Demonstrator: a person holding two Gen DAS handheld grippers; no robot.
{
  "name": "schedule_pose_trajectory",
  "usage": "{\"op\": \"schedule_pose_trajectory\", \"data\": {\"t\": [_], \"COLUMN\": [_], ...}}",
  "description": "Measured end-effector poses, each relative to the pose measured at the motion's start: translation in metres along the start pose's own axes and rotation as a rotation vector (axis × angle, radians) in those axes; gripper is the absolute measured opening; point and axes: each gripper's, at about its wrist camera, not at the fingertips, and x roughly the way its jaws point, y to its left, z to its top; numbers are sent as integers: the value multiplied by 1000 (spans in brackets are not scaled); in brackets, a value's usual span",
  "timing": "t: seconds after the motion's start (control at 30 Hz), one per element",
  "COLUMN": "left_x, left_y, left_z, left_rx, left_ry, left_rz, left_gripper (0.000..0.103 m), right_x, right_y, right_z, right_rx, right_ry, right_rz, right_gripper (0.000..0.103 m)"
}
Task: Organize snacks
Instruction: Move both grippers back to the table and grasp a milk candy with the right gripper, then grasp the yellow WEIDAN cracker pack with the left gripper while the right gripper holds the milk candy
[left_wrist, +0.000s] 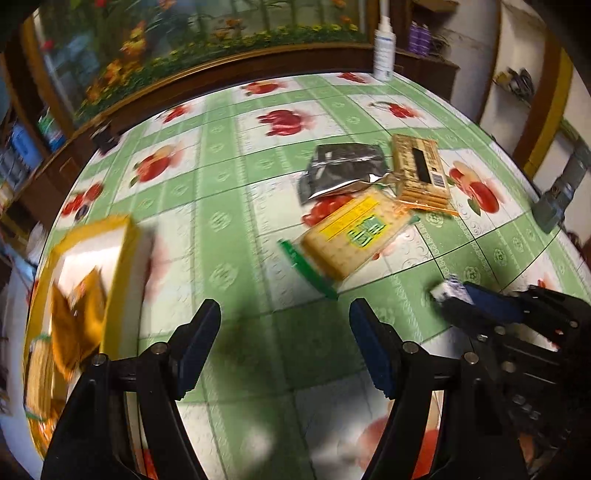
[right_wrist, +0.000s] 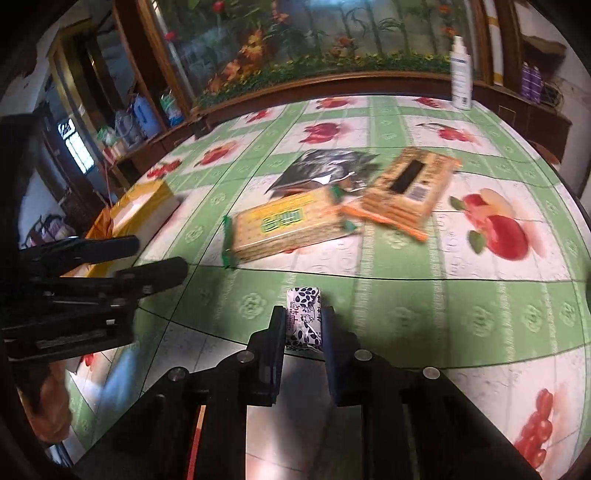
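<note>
- Yellow box at nine o'clock on the bench contains snack packets.
- Left gripper jaws gape, released.
- Right gripper jaws grasp a small wrapped snack at six o'clock.

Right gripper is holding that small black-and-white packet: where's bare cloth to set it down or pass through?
Bare: the green-checked tablecloth directly ahead of the right gripper and its black-and-white packet, before the green-edged cracker pack; also the strip between that pack and the yellow box. Crowded: the cracker pack, silver foil bag and orange-edged biscuit pack overlap mid-table.
</note>
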Motion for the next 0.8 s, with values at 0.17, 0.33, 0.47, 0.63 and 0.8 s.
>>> {"op": "schedule_pose_trajectory", "data": {"t": [0.17,0.33,0.47,0.63,0.8], "left_x": [19,32,41,49,54], "left_y": [-23,-42,-52,-50,-32], "left_z": [19,29,34,42,41], "left_rx": [124,263,309,254,102], "left_ry": [-10,7,16,37,40], "left_rz": [8,-21,-35,-94,-187], "left_gripper": [72,72,75,82,65], "right_x": [-15,-22,-24,-24,-27], "right_y": [-23,-35,-38,-40,-43], "right_z": [-2,1,2,2,1], "right_rx": [56,96,112,130,141], "right_ry": [-22,-46,-54,-55,-61], "right_rz": [5,23,43,53,50], "right_gripper": [20,20,20,20,20]}}
